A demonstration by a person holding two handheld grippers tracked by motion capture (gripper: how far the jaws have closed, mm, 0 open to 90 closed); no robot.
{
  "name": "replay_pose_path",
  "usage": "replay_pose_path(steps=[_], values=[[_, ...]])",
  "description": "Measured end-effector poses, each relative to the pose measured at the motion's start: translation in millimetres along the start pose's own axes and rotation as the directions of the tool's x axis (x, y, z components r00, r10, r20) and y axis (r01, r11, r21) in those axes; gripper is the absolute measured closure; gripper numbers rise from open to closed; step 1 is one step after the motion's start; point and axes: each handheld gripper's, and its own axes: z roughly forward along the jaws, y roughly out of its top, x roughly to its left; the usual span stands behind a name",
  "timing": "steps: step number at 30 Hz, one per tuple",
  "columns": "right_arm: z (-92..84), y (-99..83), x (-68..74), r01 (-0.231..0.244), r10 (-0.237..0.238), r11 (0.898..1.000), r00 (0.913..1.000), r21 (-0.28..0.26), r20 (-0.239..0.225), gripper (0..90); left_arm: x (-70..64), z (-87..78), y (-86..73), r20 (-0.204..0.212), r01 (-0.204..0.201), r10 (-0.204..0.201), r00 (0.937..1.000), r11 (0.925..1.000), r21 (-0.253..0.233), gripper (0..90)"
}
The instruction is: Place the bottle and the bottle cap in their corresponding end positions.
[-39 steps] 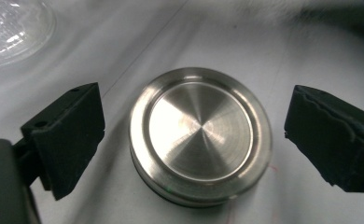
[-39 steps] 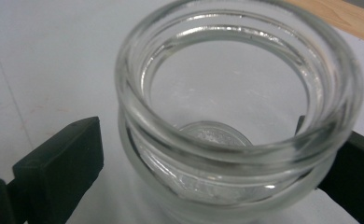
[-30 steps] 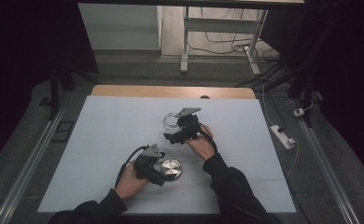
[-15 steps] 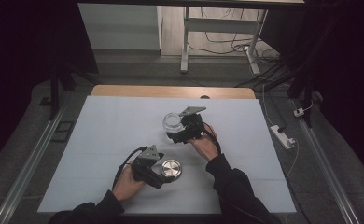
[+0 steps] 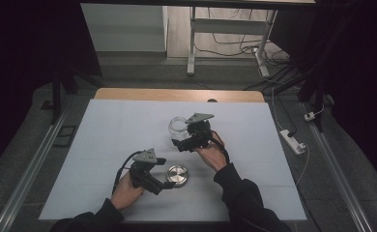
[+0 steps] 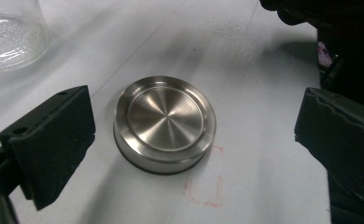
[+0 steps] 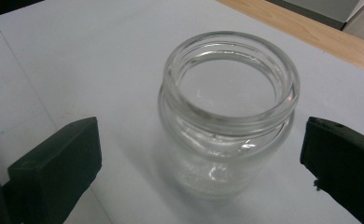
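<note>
A round steel lid [image 5: 178,175] [image 6: 165,123] lies flat on the white table [image 5: 109,140], near its front edge. My left gripper [image 5: 165,173] [image 6: 194,109] is open around it. Its jaws have just been opening, and both pads stand clear of the lid. Farther back stands an upright, empty glass jar [image 5: 178,126] [image 7: 227,116] with no lid on it. My right gripper [image 5: 181,136] [image 7: 201,135] is open, one jaw on each side of the jar, touching neither side.
A red pencilled rectangle [image 6: 207,183] marks the table beside the lid. A wooden strip [image 5: 177,94] runs along the far edge. A white power strip [image 5: 293,140] lies on the floor at the right. Metal rails flank the table.
The right gripper has drawn back a little from the jar. The left hand has stayed by the lid.
</note>
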Motion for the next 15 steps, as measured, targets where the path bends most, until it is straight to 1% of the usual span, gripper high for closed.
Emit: replay_pose_path(steps=[2, 4, 7, 9, 11, 13, 15], values=[[-3.5, -3.2, 2.2, 0.005, -0.005, 1.000, 0.9999, 0.005, -0.011, 0.0, -1.0, -1.8, 0.0, 0.005, -0.004, 0.004, 1.0000, 1.0000, -0.001, 0.0], [-7.0, -6.2, 2.9, -0.001, 0.001, 1.000, 0.9998, 0.010, -0.022, 0.0, -2.1, -3.4, 0.4, 0.006, -0.006, 0.006, 1.0000, 1.0000, 0.000, 0.0], [-10.6, -7.5, 2.8, -0.013, 0.013, 1.000, 0.9990, 0.002, -0.042, 0.0, -4.0, -6.2, 0.1, 0.012, -0.013, 0.013, 0.9998, 0.9999, 0.000, 0.0], [-12.2, -7.1, 4.5, -0.012, 0.012, 1.000, 0.9989, 0.004, -0.045, 0.0, -5.4, -8.8, -0.7, 0.009, -0.022, 0.022, 0.9997, 0.9998, 0.003, 0.0], [-13.8, -6.7, 6.7, -0.018, 0.019, 1.000, 0.9985, 0.024, -0.051, 0.0, -6.2, -12.2, -2.0, 0.005, -0.026, 0.026, 0.9997, 0.9997, 0.001, 0.0], [-16.0, -7.1, 8.0, -0.021, 0.023, 0.999, 0.9984, 0.035, -0.051, 0.0, -6.6, -15.3, -3.6, 0.002, -0.019, 0.019, 0.9998, 0.9998, -0.006, 0.0], [-18.8, -7.5, 9.5, -0.034, 0.037, 0.998, 0.9973, 0.046, -0.064, 0.0, -7.2, -17.7, -5.0, 0.004, -0.016, 0.016, 0.9999, 0.9998, -0.008, 0.0]])
